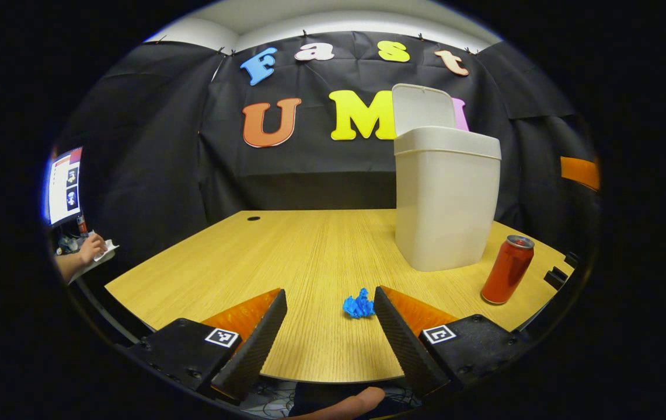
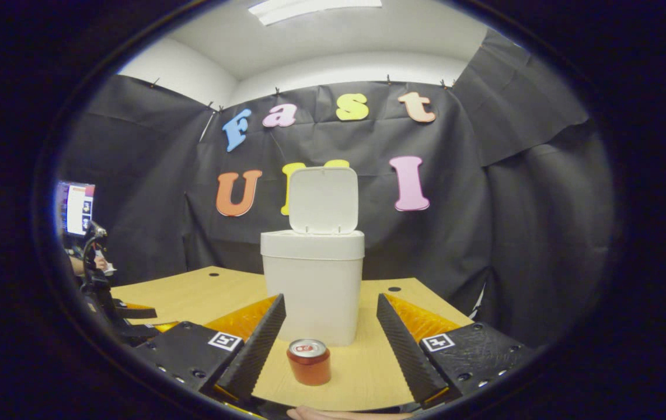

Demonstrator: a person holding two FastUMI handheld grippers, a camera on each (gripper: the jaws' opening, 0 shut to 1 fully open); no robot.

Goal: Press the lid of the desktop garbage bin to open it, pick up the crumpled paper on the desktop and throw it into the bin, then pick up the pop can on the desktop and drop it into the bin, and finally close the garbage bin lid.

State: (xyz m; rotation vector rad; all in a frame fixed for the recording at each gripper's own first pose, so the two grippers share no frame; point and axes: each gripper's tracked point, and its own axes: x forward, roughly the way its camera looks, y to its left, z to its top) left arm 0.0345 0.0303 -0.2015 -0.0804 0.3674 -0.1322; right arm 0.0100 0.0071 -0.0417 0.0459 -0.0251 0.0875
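Note:
The white bin (image 1: pixel 446 204) stands on the wooden desk (image 1: pixel 309 251) with its lid (image 1: pixel 423 108) flipped up. A blue crumpled paper (image 1: pixel 359 305) lies near the desk's front edge, between the tips of my open left gripper (image 1: pixel 330 303) and close to its right finger. A red pop can (image 1: pixel 506 269) stands upright right of the bin. In the right gripper view the bin (image 2: pixel 314 283) with raised lid (image 2: pixel 324 200) is straight ahead, and the can (image 2: pixel 309 361) stands before it, between the fingers of my open right gripper (image 2: pixel 331 308). The left gripper (image 2: pixel 134 318) shows far left.
A person's hand (image 1: pixel 92 248) and a lit screen (image 1: pixel 64 184) are beyond the desk's left side. The desk has a cable hole (image 1: pixel 253 218) at the back left. A fingertip (image 1: pixel 347 402) shows below the desk's front edge.

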